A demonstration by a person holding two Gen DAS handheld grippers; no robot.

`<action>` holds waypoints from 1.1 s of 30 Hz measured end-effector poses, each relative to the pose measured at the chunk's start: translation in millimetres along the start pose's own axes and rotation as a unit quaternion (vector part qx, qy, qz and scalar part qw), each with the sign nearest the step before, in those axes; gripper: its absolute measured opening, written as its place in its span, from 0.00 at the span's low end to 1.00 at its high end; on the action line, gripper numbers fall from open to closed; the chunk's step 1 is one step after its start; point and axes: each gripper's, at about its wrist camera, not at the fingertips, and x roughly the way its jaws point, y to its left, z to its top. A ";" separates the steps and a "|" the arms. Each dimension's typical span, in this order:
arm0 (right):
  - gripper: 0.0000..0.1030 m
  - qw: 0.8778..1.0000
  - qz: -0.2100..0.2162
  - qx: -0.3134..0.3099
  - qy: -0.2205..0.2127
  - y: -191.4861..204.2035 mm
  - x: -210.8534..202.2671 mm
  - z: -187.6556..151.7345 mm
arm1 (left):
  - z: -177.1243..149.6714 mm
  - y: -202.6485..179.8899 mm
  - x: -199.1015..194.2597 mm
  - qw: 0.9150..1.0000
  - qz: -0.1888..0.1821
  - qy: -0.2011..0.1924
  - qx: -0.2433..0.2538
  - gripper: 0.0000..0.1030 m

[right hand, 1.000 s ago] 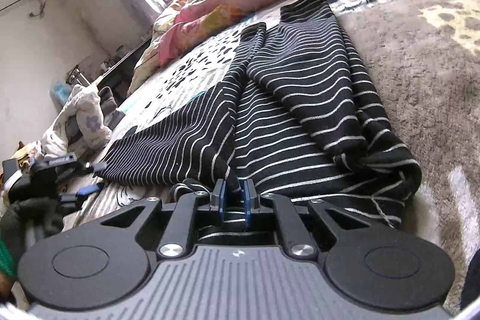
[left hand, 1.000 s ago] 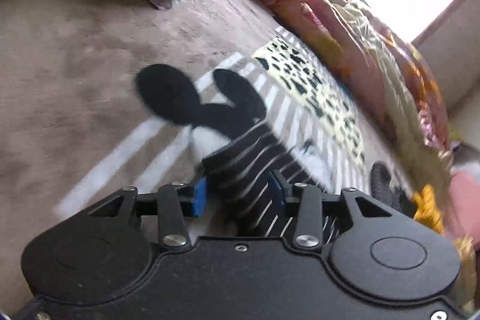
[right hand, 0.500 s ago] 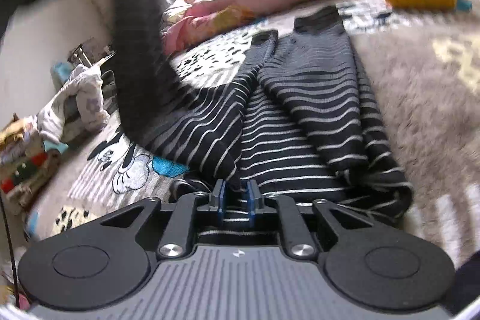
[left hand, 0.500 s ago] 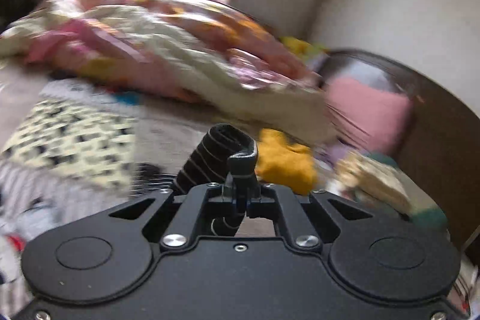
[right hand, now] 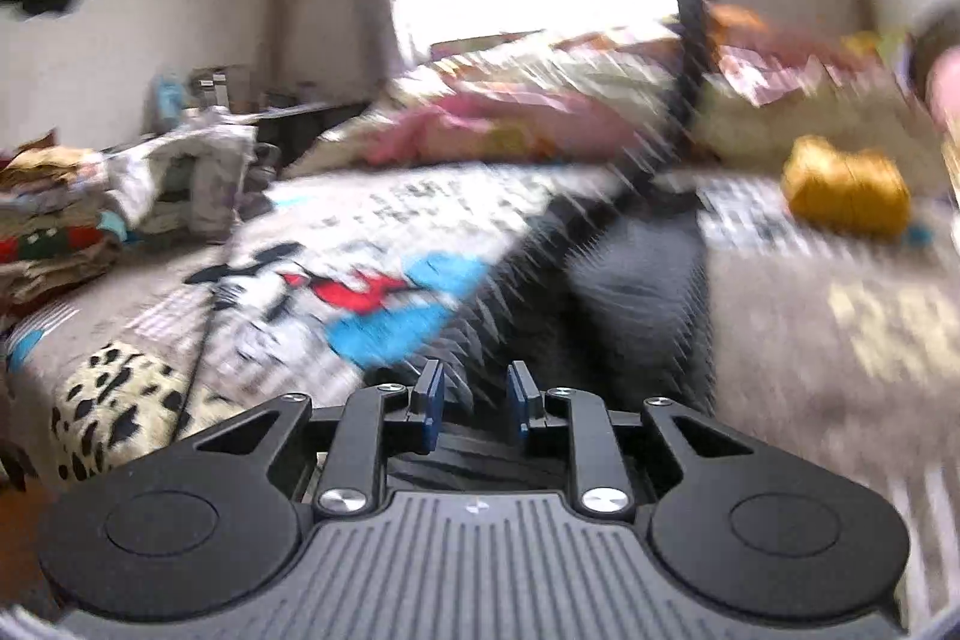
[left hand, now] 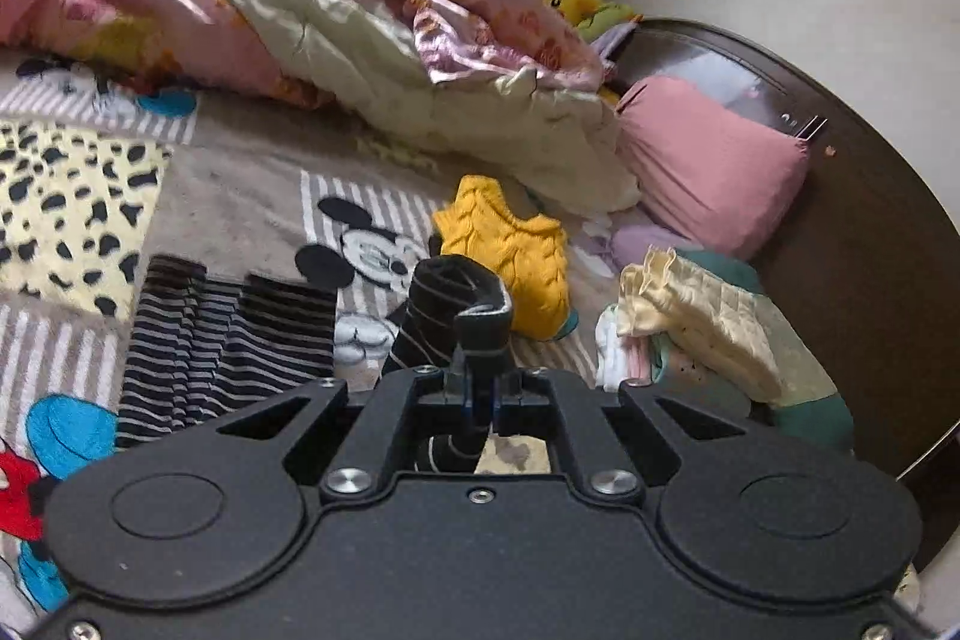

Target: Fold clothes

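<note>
A black garment with thin white stripes (left hand: pixel 228 346) lies on the cartoon-print bedspread (left hand: pixel 78 196). My left gripper (left hand: pixel 477 394) is shut on a bunched edge of that striped garment (left hand: pixel 456 304) and holds it up above the bed. In the blurred right wrist view the striped garment (right hand: pixel 636 292) stretches from the bed up to the top right. My right gripper (right hand: pixel 474 403) is open just above the garment's near end, with stripes showing between and under the fingers (right hand: pixel 429 400).
A yellow knitted piece (left hand: pixel 510 256) lies just beyond my left gripper. A floral quilt (left hand: pixel 312 4), a pink pillow (left hand: pixel 708 166) and folded pale clothes (left hand: pixel 708 334) sit by the dark headboard (left hand: pixel 870 232). A pile of clothes (right hand: pixel 66 214) is at the bed's left.
My left gripper closed on the striped garment's edge and swung up and round toward the headboard. My right gripper opened and let go of the garment, and its view lifted.
</note>
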 end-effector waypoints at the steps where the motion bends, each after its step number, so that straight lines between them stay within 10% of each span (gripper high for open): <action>1: 0.24 1.000 0.007 -0.009 -0.004 3.5 5.0 4.7 | 3.0 0.1 3.2 1.000 0.002 0.001 0.001 0.03; 10: 0.48 0.990 0.021 -0.058 0.126 14.3 59.9 4.9 | 30.2 13.0 24.5 1.000 0.021 -0.001 -0.017 0.03; 19: 0.54 0.988 0.037 -0.149 0.036 40.9 27.6 -3.9 | 29.2 23.1 25.5 1.000 0.010 0.011 -0.014 0.03; 24: 0.56 0.977 0.053 -0.187 0.091 59.4 37.4 -22.1 | 26.9 21.4 21.9 1.000 0.004 0.021 0.005 0.03; 29: 0.54 0.977 0.024 -0.211 0.009 69.6 15.0 -13.7 | 25.8 22.0 18.3 1.000 -0.003 0.024 0.016 0.03; 33: 0.71 0.978 0.004 -0.210 -0.010 71.7 25.0 -7.4 | 24.6 20.7 15.9 0.999 -0.009 0.030 0.030 0.03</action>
